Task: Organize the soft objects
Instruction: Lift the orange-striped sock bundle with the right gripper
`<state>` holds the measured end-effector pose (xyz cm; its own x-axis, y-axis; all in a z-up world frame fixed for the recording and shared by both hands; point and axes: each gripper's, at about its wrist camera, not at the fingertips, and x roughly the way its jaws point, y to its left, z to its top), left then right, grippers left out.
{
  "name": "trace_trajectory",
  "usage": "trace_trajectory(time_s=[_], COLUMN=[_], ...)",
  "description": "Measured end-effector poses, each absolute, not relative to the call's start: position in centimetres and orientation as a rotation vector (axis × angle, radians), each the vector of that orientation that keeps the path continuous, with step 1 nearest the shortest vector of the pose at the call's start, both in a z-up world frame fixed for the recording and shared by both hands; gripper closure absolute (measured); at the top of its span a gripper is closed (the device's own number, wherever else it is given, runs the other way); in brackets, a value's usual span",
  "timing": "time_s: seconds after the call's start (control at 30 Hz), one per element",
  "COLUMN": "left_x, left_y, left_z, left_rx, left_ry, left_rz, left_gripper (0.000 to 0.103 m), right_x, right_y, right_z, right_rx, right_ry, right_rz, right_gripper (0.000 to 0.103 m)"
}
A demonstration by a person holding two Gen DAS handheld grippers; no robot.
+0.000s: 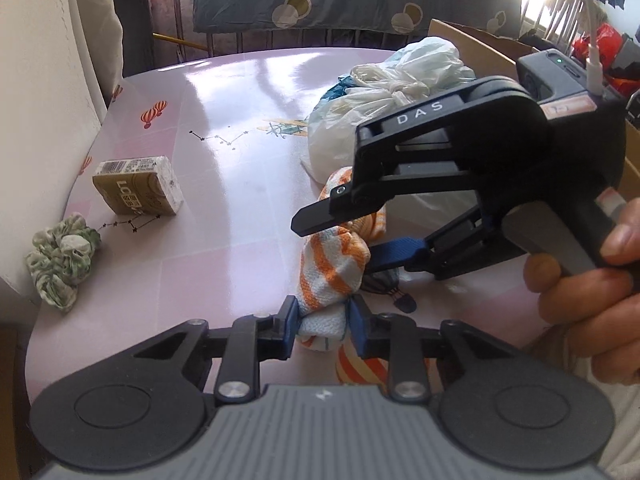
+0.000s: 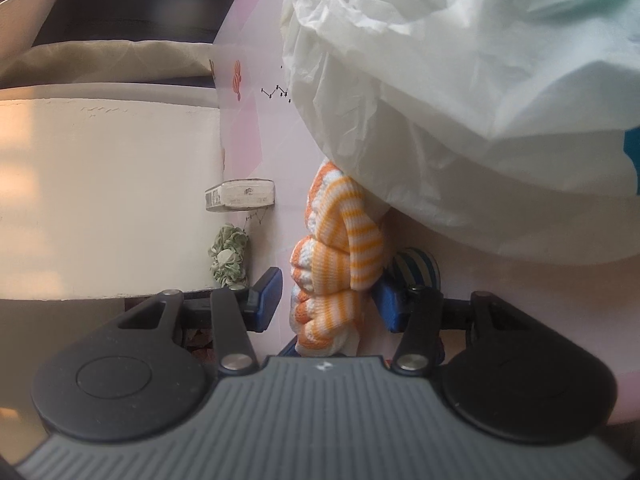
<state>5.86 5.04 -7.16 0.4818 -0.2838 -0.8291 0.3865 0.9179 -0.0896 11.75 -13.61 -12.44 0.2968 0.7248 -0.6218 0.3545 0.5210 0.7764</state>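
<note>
Cloth (image 1: 334,268) with orange stripes lies long-ways on the table (image 1: 224,152), pointing away. Left gripper (image 1: 323,326) jaws pinch its near end; right gripper (image 1: 340,236) jaws sit apart around the middle.

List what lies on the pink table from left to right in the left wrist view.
Green-and-white fabric scrunchie → tan rectangular packet with a barcode → orange-and-white striped cloth held in the left tongs → right tongs.

The worktop (image 1: 224,128) looks glossy and smooth. The striped cloth (image 1: 332,268) is ribbed knit. The bags (image 1: 384,96) are thin crinkled plastic; the scrunchie (image 1: 62,262) is matt fabric.
</note>
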Motion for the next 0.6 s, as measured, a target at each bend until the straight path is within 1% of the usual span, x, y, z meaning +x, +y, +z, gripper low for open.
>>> trace_trajectory(time_s=[0.07,0.13,0.23,0.3,0.37,0.5,0.6], left_x=[5.6,5.4,5.3,5.4,5.7,6.6,6.7], left_y=[5.1,5.2,5.1,5.0,4.9,4.7,4.7], left_z=[-7.1,-7.1,-7.1,-7.1,-7.4,-8.4,-8.7], left_rx=[0.096,0.081,0.083,0.085,0.092,0.095,0.079], left_ry=[0.992,0.996,1.001,1.002,1.006,1.046,1.05], left_rz=[-0.407,-0.407,-0.41,-0.406,-0.398,-0.386,-0.394], left_gripper=[0.075,0.075,0.071,0.066,0.054,0.053,0.06], right_x=[11.4,11.2,10.8,10.9,10.8,10.9,10.8], right_y=[-13.6,-13.4,-13.4,-13.3,-13.3,-13.2,-13.2], right_z=[-12.3,-12.2,-12.2,-12.3,-12.3,-12.5,-12.6], right_rx=[1.044,1.019,1.012,1.015,1.016,1.028,1.03], right_ry=[1.306,1.306,1.299,1.295,1.294,1.295,1.294], right_rz=[0.326,0.328,0.329,0.329,0.328,0.327,0.33], right_gripper=[0.058,0.064,0.067,0.068,0.068,0.068,0.068])
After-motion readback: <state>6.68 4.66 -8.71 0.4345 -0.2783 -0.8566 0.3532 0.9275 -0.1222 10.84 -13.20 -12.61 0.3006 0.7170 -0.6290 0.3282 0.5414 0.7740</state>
